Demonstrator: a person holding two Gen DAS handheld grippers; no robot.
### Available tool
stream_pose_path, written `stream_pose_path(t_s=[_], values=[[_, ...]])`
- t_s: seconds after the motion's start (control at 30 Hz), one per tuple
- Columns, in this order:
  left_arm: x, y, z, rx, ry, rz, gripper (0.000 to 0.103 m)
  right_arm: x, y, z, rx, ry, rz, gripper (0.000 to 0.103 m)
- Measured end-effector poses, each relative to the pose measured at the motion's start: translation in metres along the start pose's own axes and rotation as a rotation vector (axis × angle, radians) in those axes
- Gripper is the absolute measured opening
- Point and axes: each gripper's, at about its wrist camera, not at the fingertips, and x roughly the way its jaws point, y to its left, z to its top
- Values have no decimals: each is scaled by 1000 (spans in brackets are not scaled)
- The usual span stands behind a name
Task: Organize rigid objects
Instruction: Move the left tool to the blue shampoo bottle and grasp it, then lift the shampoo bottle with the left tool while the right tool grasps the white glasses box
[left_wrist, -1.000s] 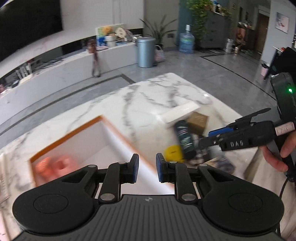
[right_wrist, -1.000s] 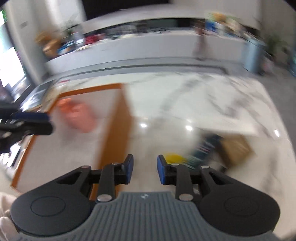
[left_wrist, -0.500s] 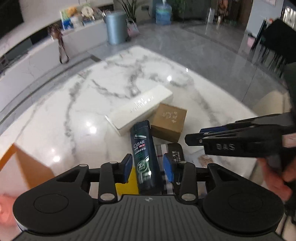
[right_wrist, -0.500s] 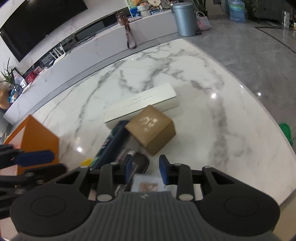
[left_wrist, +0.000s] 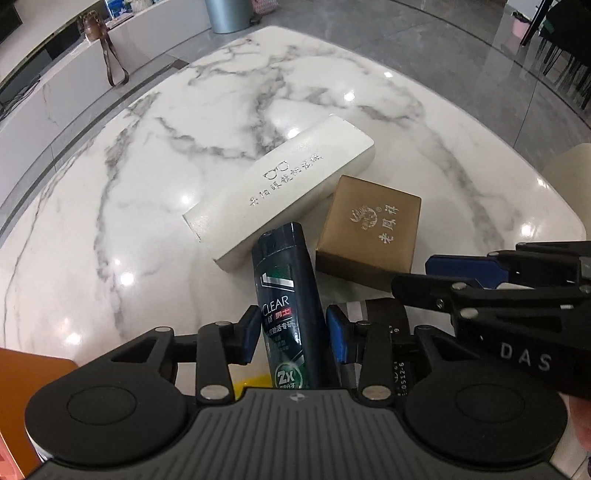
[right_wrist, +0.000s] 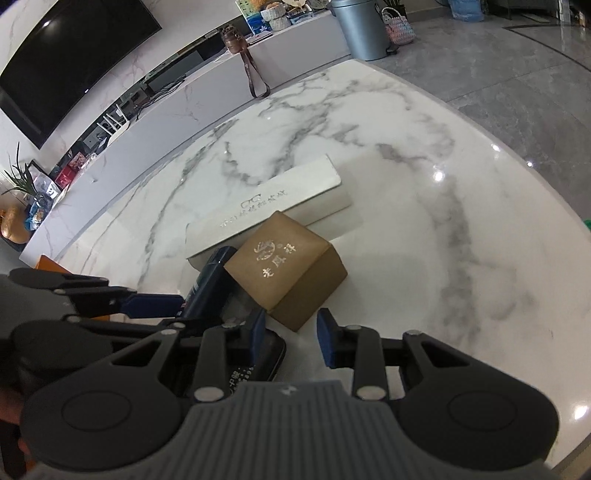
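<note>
A dark CLEAR shampoo bottle (left_wrist: 288, 295) lies on the marble table (left_wrist: 184, 147), its lower half between the fingers of my left gripper (left_wrist: 293, 336), which is open around it with small gaps each side. A long white glasses box (left_wrist: 284, 184) and a gold-brown box (left_wrist: 369, 225) lie just beyond. My right gripper (right_wrist: 291, 336) is open and empty, just short of the gold-brown box (right_wrist: 284, 273), with a flat black item (right_wrist: 255, 365) under its left finger. The bottle (right_wrist: 210, 284) and white box (right_wrist: 266, 206) also show there.
An orange-rimmed bin corner (left_wrist: 33, 369) sits at the left, with something yellow (left_wrist: 251, 382) under my left gripper. The right gripper (left_wrist: 491, 291) crosses the left view's right side. The table's rounded edge (right_wrist: 517, 147) runs along the right above grey floor.
Both grippers have swung from the orange bin to the pile of objects and closed in. The left gripper now straddles the shampoo bottle; the right gripper has moved nearer the gold-brown box.
</note>
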Motion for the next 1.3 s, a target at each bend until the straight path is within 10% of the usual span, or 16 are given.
stream_pose_path(t_s=[0.77, 1.03, 1.2, 1.3], values=[[-5, 18, 0, -167, 9, 76, 38, -23, 9, 6, -112, -53, 12, 33], [-20, 40, 4, -180, -14, 82, 38, 8, 57, 46, -653, -5, 31, 33], [-15, 57, 5, -194, -8, 97, 38, 38, 80, 71, -950, 56, 23, 63], [-8, 66, 3, -207, -4, 91, 38, 63, 85, 81, -1102, 125, -5, 63]])
